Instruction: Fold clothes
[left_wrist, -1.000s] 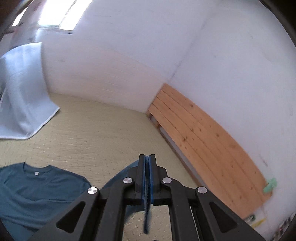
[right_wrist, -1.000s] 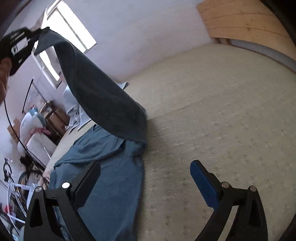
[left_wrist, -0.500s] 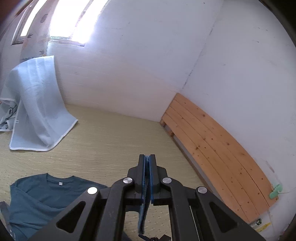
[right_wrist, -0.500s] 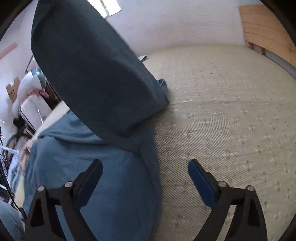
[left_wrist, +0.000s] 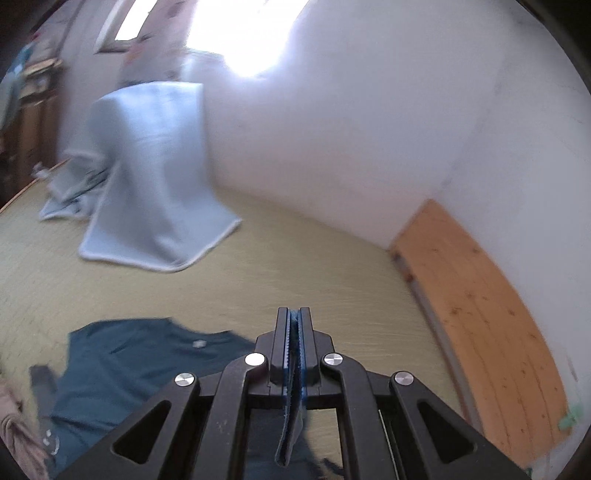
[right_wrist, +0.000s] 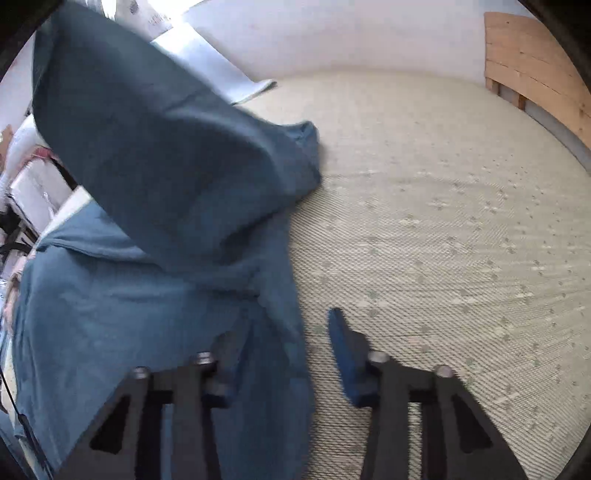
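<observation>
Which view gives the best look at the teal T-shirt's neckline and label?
The left wrist view: the teal T-shirt lies flat on the mat, blurred, with collar and pale label facing the camera. The right wrist view shows only a lifted fold and the body, no neckline.

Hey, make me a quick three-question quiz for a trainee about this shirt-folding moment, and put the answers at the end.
1. True or false: the left tool is shut on a strip of the teal shirt.
2. Is the shirt's edge between the right tool's pads?
3. Which lies beyond the shirt on the mat: (a) a pale blue blanket, (b) a red pillow, (c) a cardboard box?

Key
1. True: dark blue-green cloth is pinched between its closed pads.
2. Yes. The jaws have just been closing and the edge lies in the gap, but a gap shows beside the right pad, so no grip yet.
3. (a).
</observation>
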